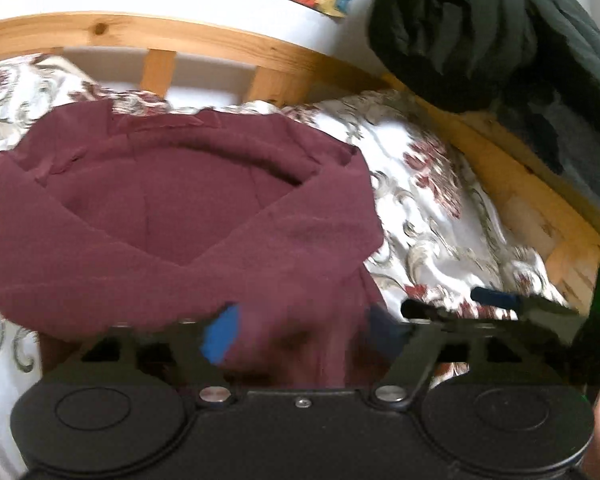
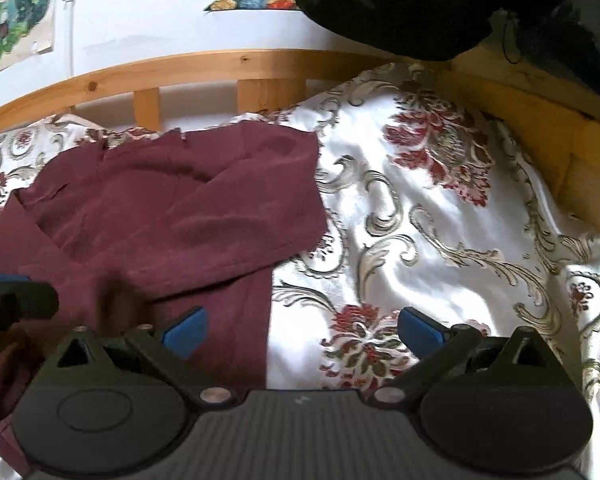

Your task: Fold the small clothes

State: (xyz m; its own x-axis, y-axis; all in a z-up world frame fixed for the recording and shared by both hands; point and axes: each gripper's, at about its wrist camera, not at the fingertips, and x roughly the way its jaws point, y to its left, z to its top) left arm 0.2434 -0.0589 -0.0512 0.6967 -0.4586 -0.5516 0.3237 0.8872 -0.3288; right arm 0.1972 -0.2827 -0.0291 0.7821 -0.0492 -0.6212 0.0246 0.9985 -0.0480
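Observation:
A maroon garment [image 1: 180, 220] lies on the flowered bedspread [image 1: 428, 216], its upper part folded over into a curved, hood-like shape. My left gripper [image 1: 302, 332] stands open low over the garment's near edge, with maroon cloth between its blurred blue pads [image 1: 220, 334] but not pinched. In the right wrist view the garment [image 2: 160, 220] fills the left half. My right gripper [image 2: 302, 332] is open wide. Its left pad [image 2: 184, 332] is over the garment's right edge and its right pad [image 2: 420, 330] over bare bedspread [image 2: 440, 220]. Both grippers sit side by side.
A wooden bed rail [image 1: 204, 46] with slats runs along the far side and bends down the right [image 2: 580, 160]. Dark bulky clothing [image 1: 480, 40] hangs over the rail at upper right. Colourful pictures [image 2: 20, 12] hang on the white wall.

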